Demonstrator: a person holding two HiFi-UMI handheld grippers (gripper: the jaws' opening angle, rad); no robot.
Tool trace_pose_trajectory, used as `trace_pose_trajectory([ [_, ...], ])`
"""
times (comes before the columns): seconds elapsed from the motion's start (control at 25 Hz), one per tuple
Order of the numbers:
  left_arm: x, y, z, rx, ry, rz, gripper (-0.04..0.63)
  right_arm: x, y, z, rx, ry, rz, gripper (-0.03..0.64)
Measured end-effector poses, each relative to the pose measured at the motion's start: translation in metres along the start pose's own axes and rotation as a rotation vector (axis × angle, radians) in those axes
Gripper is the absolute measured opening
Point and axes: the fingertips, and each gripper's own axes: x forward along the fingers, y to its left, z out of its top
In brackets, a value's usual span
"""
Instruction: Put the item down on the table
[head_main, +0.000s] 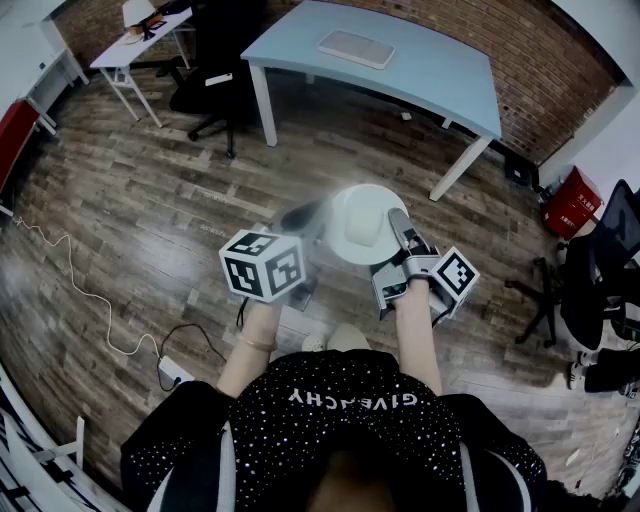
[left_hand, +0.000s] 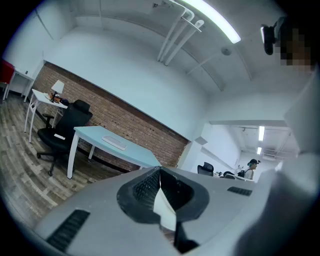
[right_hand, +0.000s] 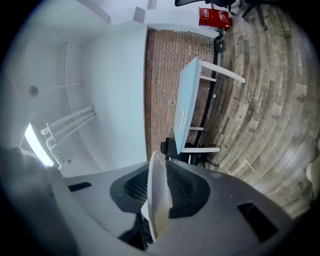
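I hold a white round plate (head_main: 362, 222) over the wooden floor, in front of the person's body. My left gripper (head_main: 315, 222) is shut on its left rim and my right gripper (head_main: 400, 228) is shut on its right rim. In the left gripper view a thin white plate edge (left_hand: 165, 210) is pinched between the shut jaws. In the right gripper view the plate rim (right_hand: 159, 200) stands edge-on in the shut jaws. The light blue table (head_main: 400, 70) stands some way ahead, apart from the plate.
A flat white keyboard-like item (head_main: 356, 48) lies on the blue table. A black office chair (head_main: 215, 75) and a small white desk (head_main: 135, 45) stand far left. A red box (head_main: 572, 203) and black chairs (head_main: 605, 270) are at right. A power strip (head_main: 175, 372) with its cable lies on the floor at left.
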Motion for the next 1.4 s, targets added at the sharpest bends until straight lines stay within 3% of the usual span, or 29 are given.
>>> trace_pose_trajectory([
  [0.2,-0.004,0.023,-0.010,-0.025,0.029,0.075,0.009,-0.004,-0.006,0.002,0.021,-0.009,-0.011,0.063],
  [0.44,0.014,0.045,-0.026,-0.050,0.070,0.104,0.011,0.011,-0.022,0.017,0.057,-0.021,-0.023,0.063],
  [0.6,0.054,0.063,-0.021,-0.080,0.073,0.126,0.011,0.044,-0.032,0.052,0.099,-0.027,-0.031,0.063],
  [1.04,0.193,0.104,0.030,-0.124,0.019,0.147,0.011,0.166,-0.029,0.167,0.078,0.012,0.003,0.063],
  [1.4,0.265,0.136,0.050,-0.125,0.016,0.211,0.011,0.234,-0.032,0.213,0.068,0.082,-0.001,0.064],
])
